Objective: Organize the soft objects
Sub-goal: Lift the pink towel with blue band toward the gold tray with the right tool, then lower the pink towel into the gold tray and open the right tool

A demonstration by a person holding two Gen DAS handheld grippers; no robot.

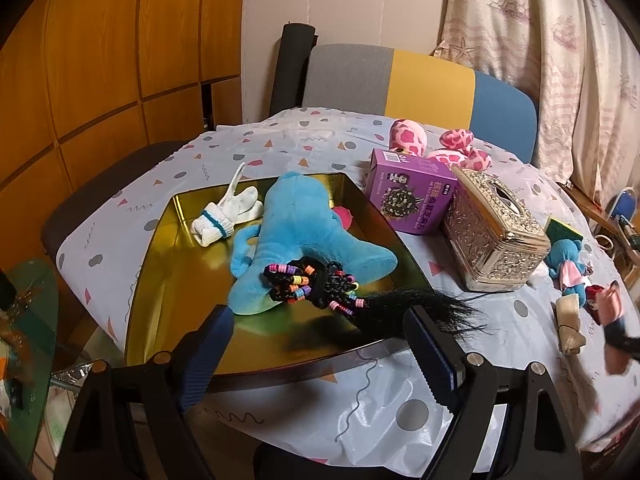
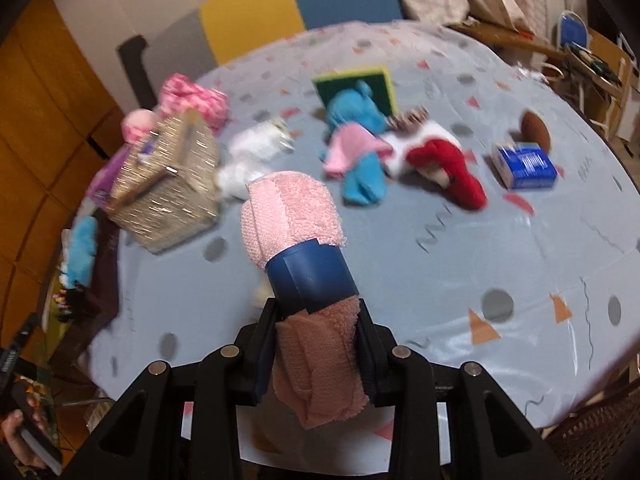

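Pink towel (image 2: 294, 216) is light, limp terry that compresses and flops, so take it mid-roll, as you have it; expect both ends to droop. Left to right: your left gripper (image 1: 320, 344) stands wide and empty, angled down over the near rim of the gold tray (image 1: 160, 280); your right gripper (image 2: 316, 300) is pinched narrow on the towel, raised above the tablecloth (image 2: 480, 248) and tilted down.

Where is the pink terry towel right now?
In the right wrist view, the rolled pink terry towel is clamped in the right gripper, raised above the patterned tablecloth near the silver tissue box.
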